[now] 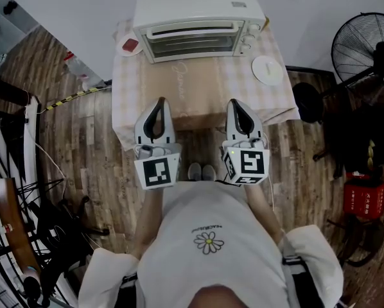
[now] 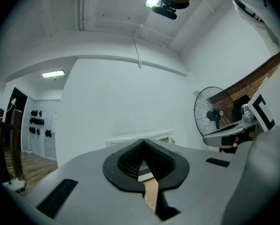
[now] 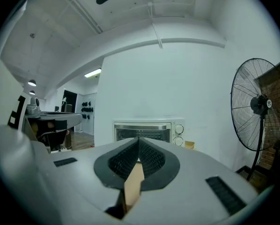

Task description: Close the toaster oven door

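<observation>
The white toaster oven (image 1: 198,19) stands at the back of the checked table (image 1: 198,88), and its glass door (image 1: 191,42) stands upright against its front. It also shows straight ahead in the right gripper view (image 3: 147,131) and partly behind the jaws in the left gripper view (image 2: 164,137). My left gripper (image 1: 158,101) hangs over the table's near edge, its tips touching, with nothing held (image 2: 142,142). My right gripper (image 1: 235,102) is level with it to the right, also shut and holding nothing (image 3: 138,139). Both are well short of the oven.
A white round plate (image 1: 268,70) lies right of the oven, and a small dish with something red (image 1: 129,45) lies to its left. A standing fan (image 1: 365,43) and a red box (image 1: 364,199) are to the right. Cables and frames crowd the left floor.
</observation>
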A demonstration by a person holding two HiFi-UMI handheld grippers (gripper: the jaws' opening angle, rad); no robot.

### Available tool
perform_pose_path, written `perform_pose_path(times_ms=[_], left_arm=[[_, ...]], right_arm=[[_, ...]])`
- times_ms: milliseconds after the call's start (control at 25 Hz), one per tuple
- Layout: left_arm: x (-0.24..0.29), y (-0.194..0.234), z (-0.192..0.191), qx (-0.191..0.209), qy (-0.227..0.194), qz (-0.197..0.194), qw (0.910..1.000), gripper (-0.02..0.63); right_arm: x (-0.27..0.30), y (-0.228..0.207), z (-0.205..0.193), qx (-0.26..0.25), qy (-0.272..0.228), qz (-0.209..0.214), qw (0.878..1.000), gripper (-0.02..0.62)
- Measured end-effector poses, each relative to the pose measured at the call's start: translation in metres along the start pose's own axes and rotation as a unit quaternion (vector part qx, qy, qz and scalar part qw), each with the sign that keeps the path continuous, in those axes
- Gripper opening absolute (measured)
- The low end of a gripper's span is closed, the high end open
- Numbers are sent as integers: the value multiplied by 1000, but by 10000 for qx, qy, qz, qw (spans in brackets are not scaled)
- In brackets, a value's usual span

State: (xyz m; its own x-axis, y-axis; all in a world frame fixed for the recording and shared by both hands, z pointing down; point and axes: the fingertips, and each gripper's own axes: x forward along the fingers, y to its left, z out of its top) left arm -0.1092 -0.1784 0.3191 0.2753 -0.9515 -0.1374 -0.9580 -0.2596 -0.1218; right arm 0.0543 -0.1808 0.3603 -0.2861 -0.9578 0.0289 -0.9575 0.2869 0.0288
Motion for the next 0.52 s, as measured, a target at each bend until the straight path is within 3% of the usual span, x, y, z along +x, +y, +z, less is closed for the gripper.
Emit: perform_pose_path(times_ms=[520], left_arm=[[-4, 7, -5, -31, 68, 102, 9999, 17]], right_arm=[[1, 0, -3, -42, 30, 3, 10000, 9]])
